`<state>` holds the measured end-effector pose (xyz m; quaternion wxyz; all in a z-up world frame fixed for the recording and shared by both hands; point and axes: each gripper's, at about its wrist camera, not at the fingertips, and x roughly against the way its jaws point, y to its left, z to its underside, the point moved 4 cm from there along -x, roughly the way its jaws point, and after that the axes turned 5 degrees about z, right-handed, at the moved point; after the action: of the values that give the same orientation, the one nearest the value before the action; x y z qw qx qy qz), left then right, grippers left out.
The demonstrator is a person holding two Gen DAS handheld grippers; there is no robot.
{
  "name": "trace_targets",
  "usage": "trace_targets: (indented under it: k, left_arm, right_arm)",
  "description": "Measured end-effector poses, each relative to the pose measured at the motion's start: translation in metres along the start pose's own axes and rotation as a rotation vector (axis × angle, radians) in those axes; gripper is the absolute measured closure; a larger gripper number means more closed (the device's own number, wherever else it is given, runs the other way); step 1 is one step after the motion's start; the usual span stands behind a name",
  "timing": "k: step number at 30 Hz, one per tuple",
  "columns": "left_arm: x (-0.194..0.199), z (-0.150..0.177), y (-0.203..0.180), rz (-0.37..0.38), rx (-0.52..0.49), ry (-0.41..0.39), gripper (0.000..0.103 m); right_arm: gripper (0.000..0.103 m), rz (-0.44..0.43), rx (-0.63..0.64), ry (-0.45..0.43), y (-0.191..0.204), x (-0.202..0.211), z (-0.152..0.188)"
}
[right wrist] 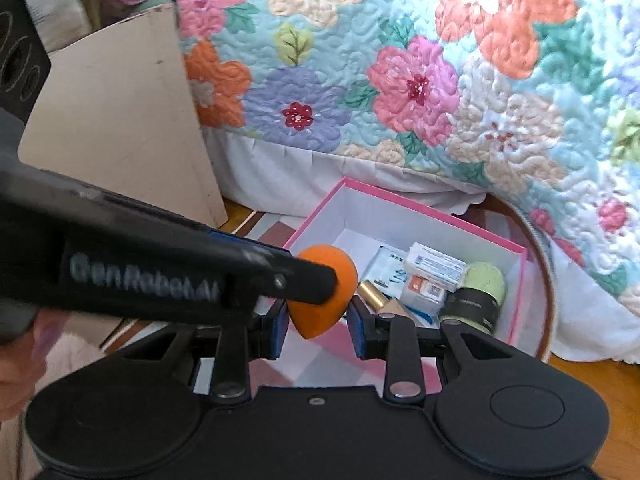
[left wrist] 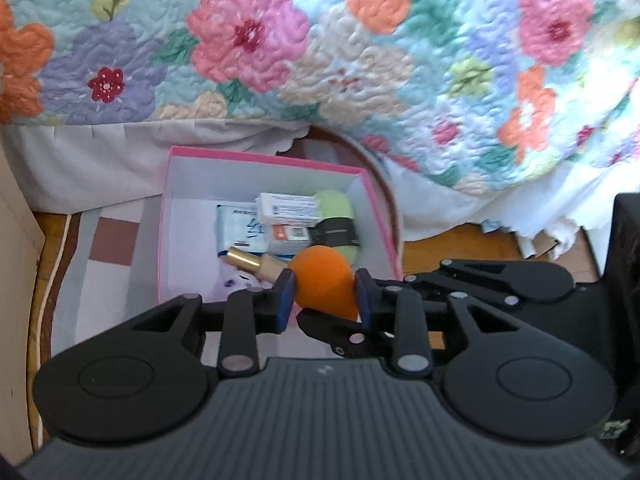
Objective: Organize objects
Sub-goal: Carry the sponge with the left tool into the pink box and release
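Note:
An orange teardrop sponge (left wrist: 324, 280) hangs just in front of the near wall of a pink box (left wrist: 372, 200). My left gripper (left wrist: 324, 298) is shut on its round body, a blue pad pressing each side. In the right wrist view the sponge (right wrist: 312, 320) points downward, and my right gripper (right wrist: 318, 330) is shut on its narrow lower end. The left gripper's finger (right wrist: 304, 280) crosses in front of the sponge from the left. Inside the box (right wrist: 440, 216) lie a gold tube (left wrist: 244, 258), white cartons (left wrist: 288, 208) and a green roll with a black band (left wrist: 340, 208).
A bed with a floral quilt (left wrist: 248, 40) and white skirt rises behind the box. A cream board (right wrist: 120, 120) leans at the left. The box rests on a checked mat (left wrist: 112, 240) over wooden floor (left wrist: 460, 248). A person's hand (right wrist: 24, 360) shows at the lower left.

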<state>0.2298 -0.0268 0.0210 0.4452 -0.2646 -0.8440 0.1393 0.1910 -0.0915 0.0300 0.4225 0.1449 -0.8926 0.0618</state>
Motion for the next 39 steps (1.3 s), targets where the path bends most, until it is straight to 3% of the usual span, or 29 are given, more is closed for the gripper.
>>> trace_targets:
  k: [5,13,20,31,39]
  left_arm:
    - [-0.037,-0.013,0.022,-0.028,0.022,0.023,0.073]
    - [-0.112,-0.024,0.053,-0.089,0.030,-0.008,0.073]
    - [-0.163,-0.020,0.080,-0.040,0.110,0.043,0.073]
    - [-0.191,-0.012,0.103,-0.016,0.189,0.058,0.075]
    - [-0.200,-0.011,0.105,-0.031,0.204,0.048,0.074]
  right_arm:
    - [0.067,-0.018,-0.064,0.022,-0.014,-0.044,-0.005]
    - [0.067,-0.041,-0.137,0.058,-0.042,-0.120,-0.012]
    - [0.067,-0.019,-0.189,0.150,-0.069,-0.174,-0.001]
    - [0.066,0.010,-0.147,0.224,-0.074,-0.212,0.005]
    - [0.065,-0.010,-0.128,0.216,-0.079,-0.199,0.015]
